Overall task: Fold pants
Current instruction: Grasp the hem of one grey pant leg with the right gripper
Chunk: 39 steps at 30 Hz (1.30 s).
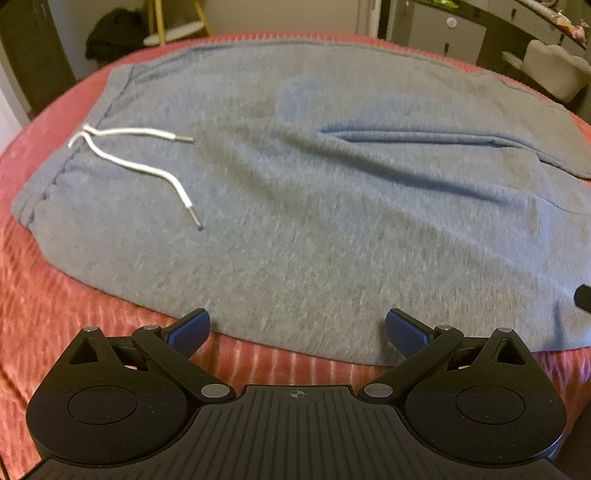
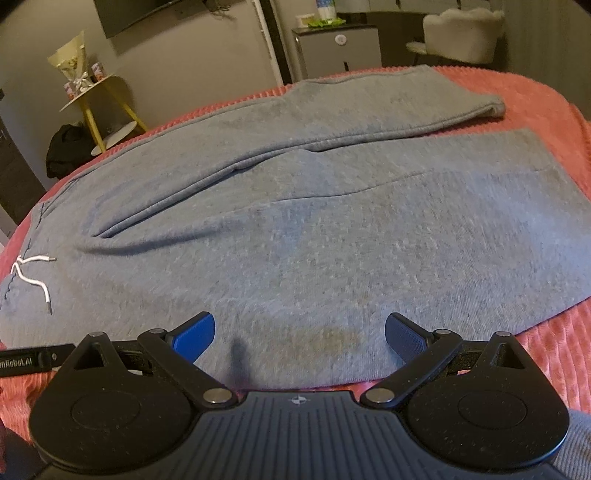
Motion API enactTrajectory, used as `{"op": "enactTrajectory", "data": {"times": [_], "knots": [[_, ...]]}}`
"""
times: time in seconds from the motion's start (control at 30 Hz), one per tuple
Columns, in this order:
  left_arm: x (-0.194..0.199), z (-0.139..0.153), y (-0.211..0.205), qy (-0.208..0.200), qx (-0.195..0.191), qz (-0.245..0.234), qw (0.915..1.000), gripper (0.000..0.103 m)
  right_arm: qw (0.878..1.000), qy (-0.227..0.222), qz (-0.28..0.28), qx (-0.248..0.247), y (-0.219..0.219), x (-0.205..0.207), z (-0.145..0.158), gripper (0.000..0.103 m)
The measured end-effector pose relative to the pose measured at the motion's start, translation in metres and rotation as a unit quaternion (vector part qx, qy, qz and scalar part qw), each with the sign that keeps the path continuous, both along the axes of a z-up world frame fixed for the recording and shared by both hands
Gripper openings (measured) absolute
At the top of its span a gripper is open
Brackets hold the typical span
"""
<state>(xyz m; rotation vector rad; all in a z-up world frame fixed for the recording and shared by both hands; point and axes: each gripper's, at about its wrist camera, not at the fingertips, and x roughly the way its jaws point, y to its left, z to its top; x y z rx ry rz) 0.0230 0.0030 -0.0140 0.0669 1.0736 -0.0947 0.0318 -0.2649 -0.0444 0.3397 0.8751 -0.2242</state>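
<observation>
Grey sweatpants lie spread flat on a pink ribbed bedspread, waistband to the left with a white drawstring, legs running to the right. In the right wrist view the pants show both legs, the far leg angled away. My left gripper is open and empty, just above the near edge of the pants close to the waist. My right gripper is open and empty over the near leg's edge. The drawstring shows at far left there.
A yellow-legged side table and a dark bag stand beyond the bed's far left. A grey cabinet and a pale chair stand behind. The left gripper's body shows at the right view's left edge.
</observation>
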Motion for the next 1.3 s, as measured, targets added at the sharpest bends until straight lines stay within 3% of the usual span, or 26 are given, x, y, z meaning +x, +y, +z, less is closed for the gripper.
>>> {"op": "enactTrajectory", "data": {"times": [0.1,0.23,0.4,0.53,0.67,0.77,0.83,0.9,1.0,1.13,1.2,1.3], "knots": [[0.012,0.003,0.004,0.009,-0.009,0.027,0.9996,0.103,1.000,0.007,-0.029,-0.005,-0.017,0.009,-0.001,0.099],[0.048,0.020,0.003,-0.030,0.002,0.082,0.9962,0.103,0.995,0.040,-0.085,0.015,-0.048,0.025,-0.014,0.099],[0.119,0.038,0.001,-0.096,-0.014,0.170,0.9806,0.103,0.991,0.083,-0.105,0.025,-0.062,0.042,-0.032,0.099],[0.158,0.011,0.009,-0.118,-0.010,0.212,0.9702,0.103,0.989,0.120,-0.090,0.001,-0.058,0.057,-0.039,0.099],[0.166,-0.017,0.028,-0.153,0.054,0.259,0.9521,0.103,0.984,0.171,-0.035,-0.016,-0.059,0.076,-0.033,0.099],[0.181,-0.018,0.045,-0.155,0.056,0.289,0.9431,0.103,0.994,0.091,-0.058,-0.012,-0.098,0.103,0.002,0.099],[0.187,-0.021,0.055,-0.169,0.038,0.303,0.9371,0.103,0.993,0.049,-0.104,0.007,-0.135,0.141,0.022,0.099],[0.190,-0.028,0.059,-0.172,0.032,0.307,0.9355,0.103,0.990,0.019,-0.133,0.039,-0.170,0.189,0.033,0.092],[0.197,-0.036,0.058,-0.176,0.040,0.303,0.9359,0.103,0.983,0.002,-0.169,0.072,-0.208,0.265,0.036,0.086],[0.195,-0.046,0.049,-0.209,0.064,0.300,0.9286,0.103,0.973,0.005,-0.222,0.065,-0.239,0.343,0.024,0.074],[0.194,-0.051,0.043,-0.221,0.076,0.299,0.9253,0.103,0.964,0.018,-0.254,0.075,-0.252,0.369,0.010,0.060],[0.197,-0.053,0.043,-0.225,0.076,0.300,0.9241,0.103,0.954,0.027,-0.280,0.103,-0.266,0.388,-0.009,0.060]]}}
